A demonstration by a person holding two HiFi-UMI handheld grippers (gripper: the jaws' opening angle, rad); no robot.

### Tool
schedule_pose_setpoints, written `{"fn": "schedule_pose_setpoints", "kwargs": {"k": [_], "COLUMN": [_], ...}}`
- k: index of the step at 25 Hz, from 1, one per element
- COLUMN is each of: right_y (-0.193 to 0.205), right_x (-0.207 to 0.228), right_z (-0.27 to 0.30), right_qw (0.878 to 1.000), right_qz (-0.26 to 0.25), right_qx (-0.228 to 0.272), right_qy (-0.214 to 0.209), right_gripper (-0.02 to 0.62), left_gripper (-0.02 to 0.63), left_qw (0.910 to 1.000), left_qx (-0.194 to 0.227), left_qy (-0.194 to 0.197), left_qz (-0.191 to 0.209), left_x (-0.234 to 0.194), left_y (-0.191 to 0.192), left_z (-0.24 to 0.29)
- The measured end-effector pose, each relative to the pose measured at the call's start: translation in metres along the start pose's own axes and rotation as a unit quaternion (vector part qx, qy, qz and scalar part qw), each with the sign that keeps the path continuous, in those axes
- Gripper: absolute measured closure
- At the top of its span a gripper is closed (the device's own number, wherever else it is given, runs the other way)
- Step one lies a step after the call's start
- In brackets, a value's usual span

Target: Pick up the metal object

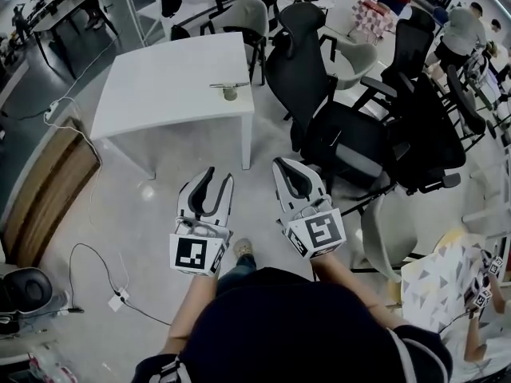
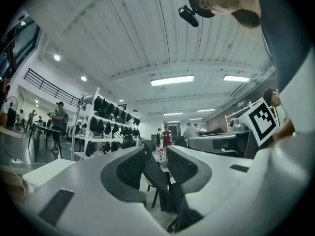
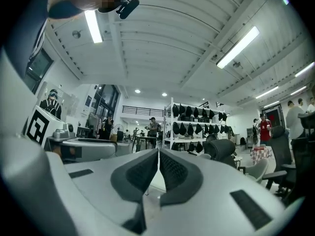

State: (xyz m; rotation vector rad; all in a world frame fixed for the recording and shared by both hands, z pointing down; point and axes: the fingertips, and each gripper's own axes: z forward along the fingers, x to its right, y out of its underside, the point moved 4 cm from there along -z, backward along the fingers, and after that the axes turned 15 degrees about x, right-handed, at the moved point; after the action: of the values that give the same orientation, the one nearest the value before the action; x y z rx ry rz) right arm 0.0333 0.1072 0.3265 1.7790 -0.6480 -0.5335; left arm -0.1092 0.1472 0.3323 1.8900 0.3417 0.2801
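The metal object point(image 1: 230, 88), a thin flat strip on a small round base, rests near the right front corner of the white table point(image 1: 160, 86) in the head view. Both grippers hang over the floor in front of the table, well short of it. My left gripper point(image 1: 219, 174) is open, and a plain gap shows between its dark pads point(image 2: 155, 149) with nothing in it. To its right, my right gripper point(image 1: 283, 164) is shut, its pads meeting in a thin line point(image 3: 158, 151) with nothing held.
Black office chairs point(image 1: 351, 134) crowd the table's right side, with a grey chair point(image 1: 247, 18) behind it. A wooden panel point(image 1: 48, 190) lies at the left. Cables and a power strip point(image 1: 120, 300) lie on the floor near my left. People stand at the far right.
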Motion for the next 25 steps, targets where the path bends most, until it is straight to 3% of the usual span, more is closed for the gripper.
{"fn": "schedule_pose_setpoints", "kwargs": {"k": [6,16,25], "right_y": [0.026,0.055,0.091], "right_x": [0.015,0.047,0.094], "right_z": [0.044,0.075,0.163], "right_qw": [1.0,0.998,0.999], "right_qz": [0.003,0.002,0.007], "right_qx": [-0.003,-0.026,-0.018], "right_qy": [0.031,0.057,0.034], "right_gripper": [0.568,0.568,0.568], "left_gripper": [0.472,0.472,0.472], "left_qw": [0.9999,0.9995,0.9985], "left_qx": [-0.004,-0.016,-0.041], "left_qy": [0.014,0.028,0.024], "left_qz": [-0.003,-0.004,0.027], "left_x": [-0.045,-0.078,-0.126], "left_y": [0.025,0.057,0.098], "left_z": [0.031,0.076,0.146]}}
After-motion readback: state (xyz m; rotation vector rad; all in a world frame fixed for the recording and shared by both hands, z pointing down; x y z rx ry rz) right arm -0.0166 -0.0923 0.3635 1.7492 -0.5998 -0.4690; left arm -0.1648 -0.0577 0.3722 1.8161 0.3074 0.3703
